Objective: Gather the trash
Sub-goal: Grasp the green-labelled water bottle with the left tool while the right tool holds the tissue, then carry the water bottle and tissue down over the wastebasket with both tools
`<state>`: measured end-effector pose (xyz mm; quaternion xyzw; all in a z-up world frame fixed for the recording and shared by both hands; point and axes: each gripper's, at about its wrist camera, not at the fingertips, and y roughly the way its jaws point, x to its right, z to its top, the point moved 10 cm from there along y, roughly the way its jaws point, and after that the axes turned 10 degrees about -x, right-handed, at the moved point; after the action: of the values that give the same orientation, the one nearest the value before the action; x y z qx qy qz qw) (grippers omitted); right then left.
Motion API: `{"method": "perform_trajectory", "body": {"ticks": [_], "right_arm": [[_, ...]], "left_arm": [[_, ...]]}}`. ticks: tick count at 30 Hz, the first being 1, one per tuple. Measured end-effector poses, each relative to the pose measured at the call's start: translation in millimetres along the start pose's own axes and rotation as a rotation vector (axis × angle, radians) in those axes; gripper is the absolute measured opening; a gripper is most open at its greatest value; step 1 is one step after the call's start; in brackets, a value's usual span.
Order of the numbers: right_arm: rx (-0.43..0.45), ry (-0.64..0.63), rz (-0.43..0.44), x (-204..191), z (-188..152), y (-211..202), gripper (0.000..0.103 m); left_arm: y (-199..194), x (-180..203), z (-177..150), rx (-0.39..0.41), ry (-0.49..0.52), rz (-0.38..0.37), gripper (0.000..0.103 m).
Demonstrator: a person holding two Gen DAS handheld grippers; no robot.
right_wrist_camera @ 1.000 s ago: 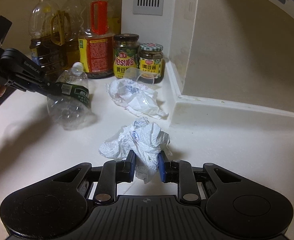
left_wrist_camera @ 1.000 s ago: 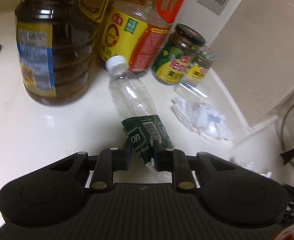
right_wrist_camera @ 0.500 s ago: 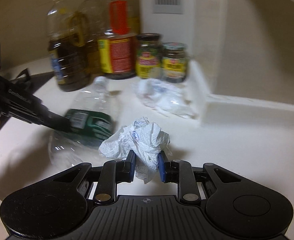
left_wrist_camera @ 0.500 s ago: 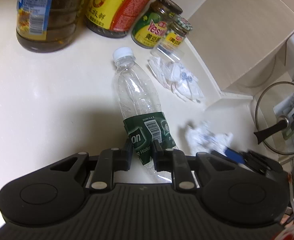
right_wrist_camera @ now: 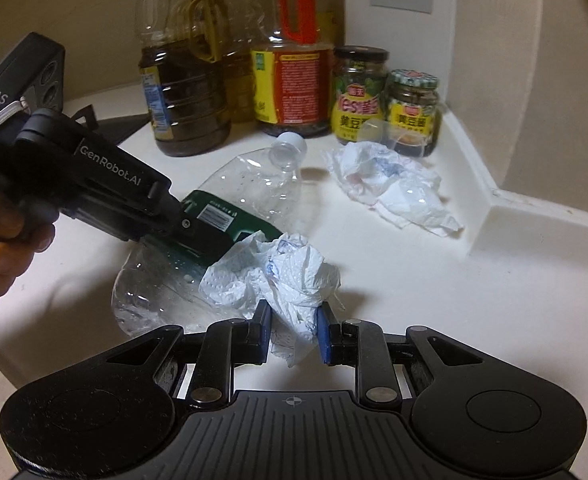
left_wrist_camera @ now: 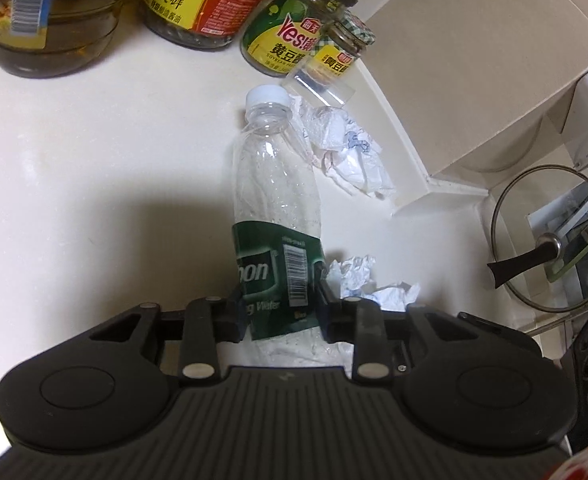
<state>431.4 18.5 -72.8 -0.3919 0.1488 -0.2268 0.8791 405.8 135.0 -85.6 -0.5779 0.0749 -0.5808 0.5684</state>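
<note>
Oil bottles (right_wrist_camera: 186, 92) and sauce jars (right_wrist_camera: 386, 96) stand behind, while the left gripper (left_wrist_camera: 280, 306), its jaws just loosening, hugs the empty water bottle (left_wrist_camera: 276, 196) and the right gripper (right_wrist_camera: 294, 330) squeezes a crumpled paper towel (right_wrist_camera: 278, 276).

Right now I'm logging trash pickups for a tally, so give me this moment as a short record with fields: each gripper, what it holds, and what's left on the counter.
left gripper: jaws have just been opening, empty water bottle still between them at its green label
right gripper: shut on crumpled paper towel
still on counter: crumpled plastic wrapper near the two sauce jars
not trash: oil bottles by the wall
other: glass pot lid at the right
</note>
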Motion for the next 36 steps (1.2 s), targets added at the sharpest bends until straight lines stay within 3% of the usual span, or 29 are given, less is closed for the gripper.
{"method": "perform_trajectory", "body": {"ticks": [10,17,30,36], "right_arm": [[0.007,0.141,-0.054,17.2,-22.2,-32.0,0.024],[0.009,0.18,-0.039,-1.0,-47.1,-55.6,0.024],[-0.018,0.199,0.072,-56.2,-96.5,-93.9,0.024],[-0.024,0.204,0.041,-68.6,-120.7,-108.3,0.024]], "left_arm": [[-32.7,23.0,-18.8,0.039,0.107,0.047,0.015],[-58.5,34.0,-63.9,0.051,0.152,0.061,0.015],[-91.2,50.9,-160.0,0.076,0.172,0.106,0.015],[-93.0,52.0,-196.9,0.042,0.244,0.129,0.015]]}}
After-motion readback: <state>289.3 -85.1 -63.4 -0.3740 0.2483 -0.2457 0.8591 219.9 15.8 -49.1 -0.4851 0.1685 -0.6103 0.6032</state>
